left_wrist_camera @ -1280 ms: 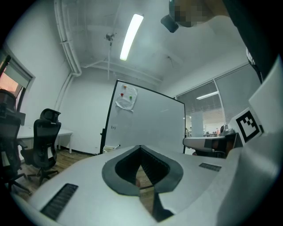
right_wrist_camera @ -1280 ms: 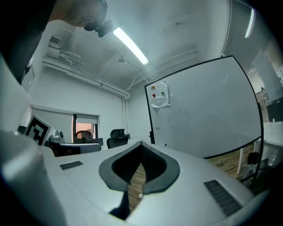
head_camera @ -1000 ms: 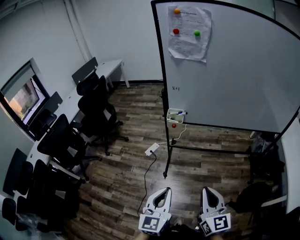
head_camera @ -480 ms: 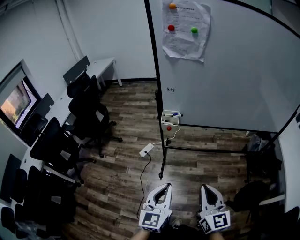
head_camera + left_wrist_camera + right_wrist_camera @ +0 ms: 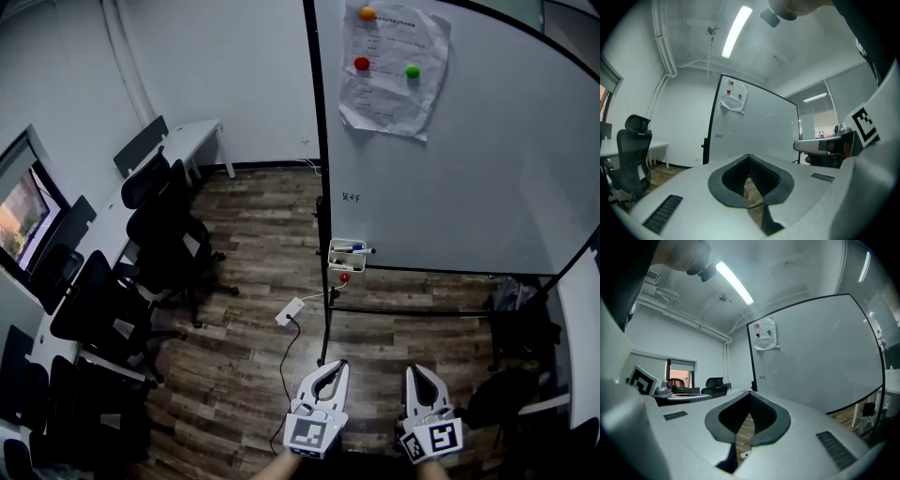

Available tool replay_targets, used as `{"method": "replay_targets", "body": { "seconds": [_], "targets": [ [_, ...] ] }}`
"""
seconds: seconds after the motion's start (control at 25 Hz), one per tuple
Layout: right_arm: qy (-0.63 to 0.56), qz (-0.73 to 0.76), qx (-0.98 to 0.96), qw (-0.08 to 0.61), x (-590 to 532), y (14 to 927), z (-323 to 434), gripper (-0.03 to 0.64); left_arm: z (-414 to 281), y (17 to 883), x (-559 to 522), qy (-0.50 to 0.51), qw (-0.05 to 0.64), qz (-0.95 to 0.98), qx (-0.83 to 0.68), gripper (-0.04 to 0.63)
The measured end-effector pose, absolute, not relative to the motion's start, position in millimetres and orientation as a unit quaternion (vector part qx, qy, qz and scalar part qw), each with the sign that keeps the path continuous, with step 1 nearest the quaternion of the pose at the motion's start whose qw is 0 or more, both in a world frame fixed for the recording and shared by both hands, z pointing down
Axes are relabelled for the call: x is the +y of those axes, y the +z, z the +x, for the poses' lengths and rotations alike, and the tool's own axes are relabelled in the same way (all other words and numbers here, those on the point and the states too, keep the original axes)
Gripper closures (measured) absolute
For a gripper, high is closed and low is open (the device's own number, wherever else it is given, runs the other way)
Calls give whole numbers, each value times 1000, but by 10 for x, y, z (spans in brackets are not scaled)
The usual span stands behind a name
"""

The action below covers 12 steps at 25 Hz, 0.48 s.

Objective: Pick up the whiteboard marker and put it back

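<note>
A whiteboard (image 5: 459, 141) on a black wheeled stand fills the upper right of the head view. A small white tray (image 5: 345, 255) hangs at its lower left corner, and a blue-capped whiteboard marker (image 5: 356, 248) lies across the tray. A red magnet (image 5: 344, 277) sits just under the tray. My left gripper (image 5: 335, 365) and right gripper (image 5: 418, 369) are at the bottom edge, side by side and well short of the board. Both point level at it, with tips together and nothing between them. The board also shows ahead of the left gripper (image 5: 749, 156) and the right gripper (image 5: 751, 393).
Black office chairs (image 5: 155, 239) and white desks (image 5: 192, 141) line the left side. A white power strip (image 5: 289, 311) with a black cable lies on the wood floor before the stand's foot. A paper sheet (image 5: 392, 75) is pinned with magnets. Dark bags (image 5: 520, 328) sit at the right.
The head view has moved toward the whiteboard, and the chairs have slid to the left. Both grippers stay shut and empty at the bottom edge.
</note>
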State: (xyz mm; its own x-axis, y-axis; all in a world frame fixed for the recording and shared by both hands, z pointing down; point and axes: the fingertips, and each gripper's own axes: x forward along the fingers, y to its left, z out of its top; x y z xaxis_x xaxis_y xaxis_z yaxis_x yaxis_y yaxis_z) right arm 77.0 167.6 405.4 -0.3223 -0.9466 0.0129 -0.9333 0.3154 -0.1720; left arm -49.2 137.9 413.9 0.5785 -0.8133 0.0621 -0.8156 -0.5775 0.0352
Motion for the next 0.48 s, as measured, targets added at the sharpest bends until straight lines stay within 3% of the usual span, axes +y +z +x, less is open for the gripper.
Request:
{"method": "replay_targets", "body": {
  "seconds": [0.48],
  "targets": [
    [-79,-616,782,45,1203,4090,431,604,-840,4212,830,22,19,906,-423,586]
  ]
}}
